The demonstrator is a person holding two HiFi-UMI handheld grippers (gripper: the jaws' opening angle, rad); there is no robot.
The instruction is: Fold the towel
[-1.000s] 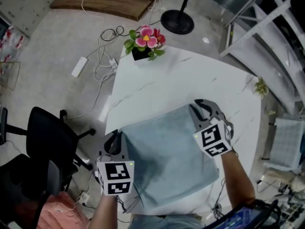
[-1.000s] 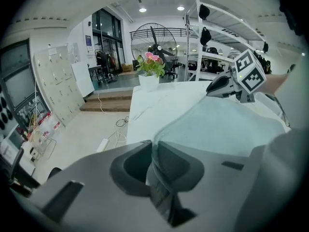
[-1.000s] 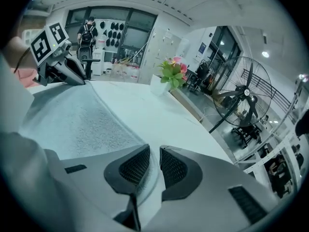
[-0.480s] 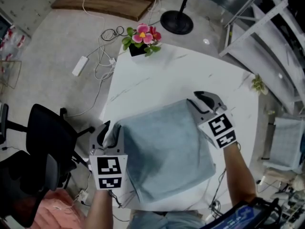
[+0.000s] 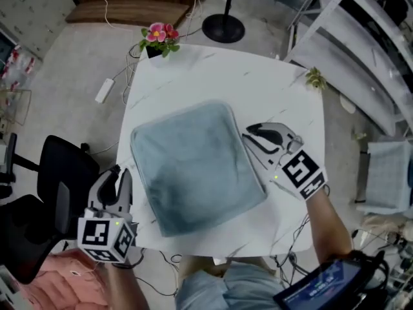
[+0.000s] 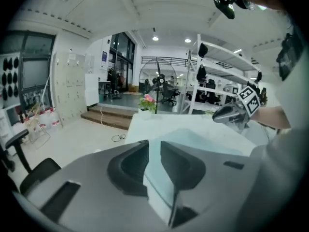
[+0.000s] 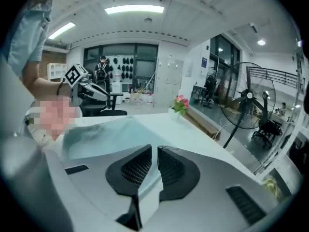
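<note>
Soft, limp blue towel [image 5: 193,166] lies flat on the bench [image 5: 258,76] between the left hand-held gripper [image 5: 120,175] and right hand-held gripper [image 5: 249,133]. Both have narrowly parted, empty jaws that have just been closing. Best pinched at its nearest corners.

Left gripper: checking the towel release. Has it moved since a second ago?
Yes. The left gripper pulled back off the table, away from the towel; its jaws have just been closing, empty.

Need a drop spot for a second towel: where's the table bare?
Bare: far strip of the table, from flower pot to small plant, beyond the towel, widest at the far right. Crowded: the towel nearly reaches the left and near edges.
</note>
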